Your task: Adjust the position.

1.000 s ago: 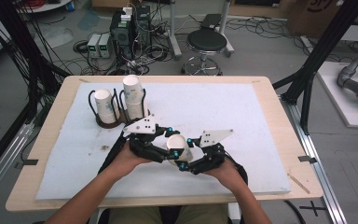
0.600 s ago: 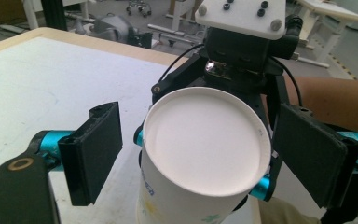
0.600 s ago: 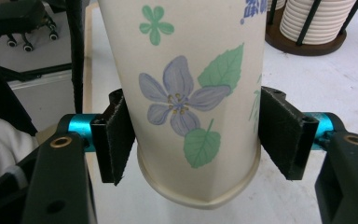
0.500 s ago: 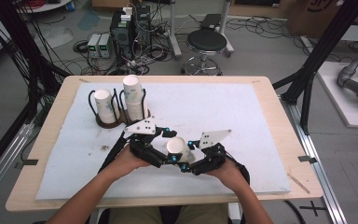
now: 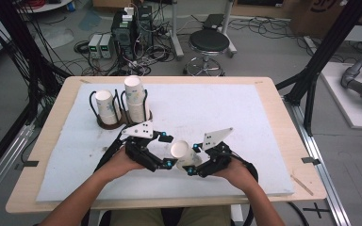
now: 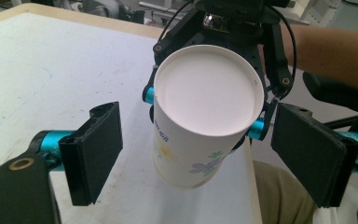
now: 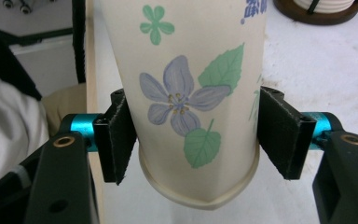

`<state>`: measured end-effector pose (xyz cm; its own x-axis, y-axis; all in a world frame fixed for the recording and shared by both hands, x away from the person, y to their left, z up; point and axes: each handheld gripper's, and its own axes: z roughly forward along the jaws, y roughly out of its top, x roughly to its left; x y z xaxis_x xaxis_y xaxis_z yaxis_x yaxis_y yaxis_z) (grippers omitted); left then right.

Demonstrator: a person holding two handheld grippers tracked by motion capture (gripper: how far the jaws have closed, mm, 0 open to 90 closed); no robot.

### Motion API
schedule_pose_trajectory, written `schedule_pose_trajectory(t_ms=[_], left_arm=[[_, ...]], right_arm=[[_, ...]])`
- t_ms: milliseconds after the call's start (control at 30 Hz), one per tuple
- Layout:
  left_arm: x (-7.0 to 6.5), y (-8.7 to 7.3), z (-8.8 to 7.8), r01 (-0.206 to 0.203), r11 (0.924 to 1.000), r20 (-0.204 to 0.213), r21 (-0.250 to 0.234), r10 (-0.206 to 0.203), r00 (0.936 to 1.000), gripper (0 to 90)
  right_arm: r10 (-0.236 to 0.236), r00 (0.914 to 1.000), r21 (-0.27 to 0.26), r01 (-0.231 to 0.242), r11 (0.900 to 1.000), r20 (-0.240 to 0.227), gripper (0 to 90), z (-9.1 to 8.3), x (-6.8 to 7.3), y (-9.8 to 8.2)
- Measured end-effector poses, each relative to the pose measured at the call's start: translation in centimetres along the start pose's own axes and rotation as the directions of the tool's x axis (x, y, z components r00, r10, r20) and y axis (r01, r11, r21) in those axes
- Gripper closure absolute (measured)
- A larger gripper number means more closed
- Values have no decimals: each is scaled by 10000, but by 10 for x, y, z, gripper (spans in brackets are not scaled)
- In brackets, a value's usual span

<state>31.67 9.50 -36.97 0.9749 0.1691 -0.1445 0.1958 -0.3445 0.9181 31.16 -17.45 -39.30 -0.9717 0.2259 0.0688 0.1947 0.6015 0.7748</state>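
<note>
A white paper cup [image 5: 181,151] printed with flowers hangs tilted above the mat near the table's front edge. My right gripper [image 5: 192,159] is shut on the cup [image 7: 191,93]; its jaws have just been closing and both pads [image 7: 116,140] press the cup's sides near its rim. My left gripper [image 5: 168,150] faces it from the left and is open, its jaws having just been opening. In the left gripper view the cup's flat bottom [image 6: 207,91] points at the camera between the wide pads [image 6: 98,149] of the left gripper [image 6: 200,154], touching neither.
A dark wire cup holder [image 5: 122,110] with two stacks of paper cups stands on the white mat [image 5: 245,122] at the back left. Its base shows in the right gripper view [image 7: 317,11]. A stool [image 5: 209,44] and cables lie on the floor beyond the table.
The left gripper's jaws have opened off the cup. The right gripper's jaws have closed onto it. Both hands stayed nearly where they were.
</note>
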Motion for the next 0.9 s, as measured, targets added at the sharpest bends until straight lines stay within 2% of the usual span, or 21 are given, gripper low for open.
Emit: schedule_pose_trajectory(t_ms=[200,400,467,567,667,800,900], left_arm=[[-2,1,1,-193,9996,102,185,191,9998,166],[-4,2,3,-384,9980,141,511,377,9992,166],[-5,3,3,-410,9976,166,559,401,9991,166],[-5,4,4,-481,9961,205,737,468,9987,168],[-6,4,5,-474,9958,278,787,454,9986,173],[-6,3,6,-533,9940,357,957,501,9981,176],[-7,3,8,-569,9927,437,1065,525,9977,192]], right_arm=[[-466,9989,953,472,9943,-84,342,-1,-1,10],[-926,9954,1885,959,9774,-263,342,-2,0,26],[-1049,9940,2288,1093,9673,-314,342,-2,1,32],[-1364,9898,2877,1426,9470,-416,342,-1,2,40],[-1613,9853,3257,1710,9299,-568,342,1,2,47],[-1570,9852,3733,1712,9118,-684,342,3,4,54],[-1593,9845,4118,1751,8943,-729,341,6,4,57]])
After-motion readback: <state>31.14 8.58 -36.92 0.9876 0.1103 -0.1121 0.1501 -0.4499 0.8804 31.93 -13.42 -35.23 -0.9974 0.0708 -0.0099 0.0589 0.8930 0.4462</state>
